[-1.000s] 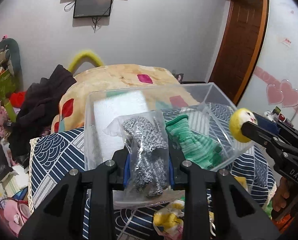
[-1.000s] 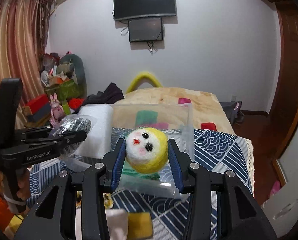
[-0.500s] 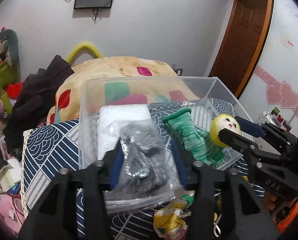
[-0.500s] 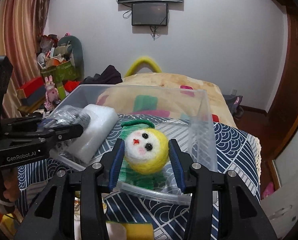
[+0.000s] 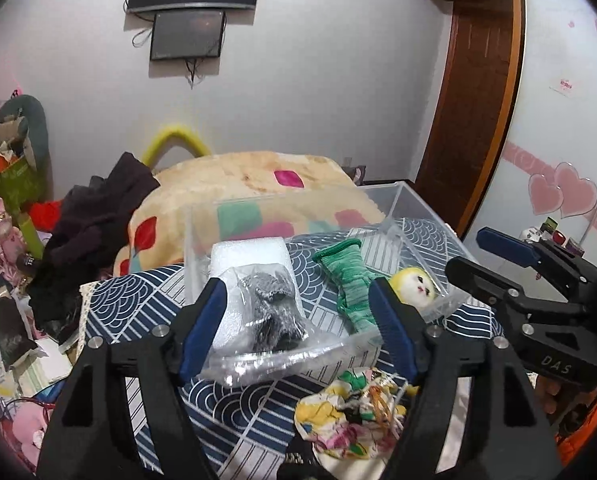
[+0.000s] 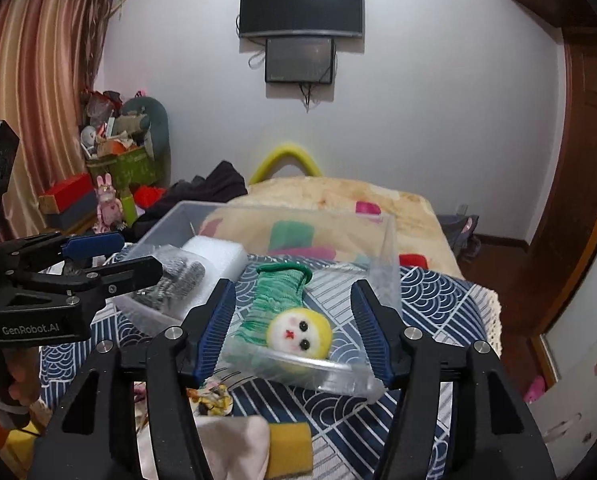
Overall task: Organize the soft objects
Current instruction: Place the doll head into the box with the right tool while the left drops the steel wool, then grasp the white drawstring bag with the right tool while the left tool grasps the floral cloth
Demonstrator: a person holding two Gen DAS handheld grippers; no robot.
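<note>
A clear plastic bin (image 5: 298, 200) (image 6: 390, 248) stands on the patterned cloth. In it lie a bagged grey knit item (image 5: 270, 312) (image 6: 174, 280), a white foam block (image 5: 250, 256) (image 6: 218, 252), a green knit sleeve (image 5: 348, 284) (image 6: 276, 296) and a yellow felt doll head (image 5: 412, 288) (image 6: 300, 332). My left gripper (image 5: 296, 324) is open just before the bin's near wall, around the bagged item without touching it. My right gripper (image 6: 292, 334) is open with the doll head lying between its fingers, apart from them.
A floral fabric bundle (image 5: 346, 420) lies on the cloth before the bin. A yellow sponge (image 6: 290, 448) and a white cloth (image 6: 234, 448) lie near the right gripper. A blanket-covered bed (image 5: 250, 184) and dark clothes (image 5: 90, 224) lie behind the bin.
Both grippers moved over the bin and opened. The bagged grey item and the doll head dropped into the bin, and both grippers have drawn back a little.
</note>
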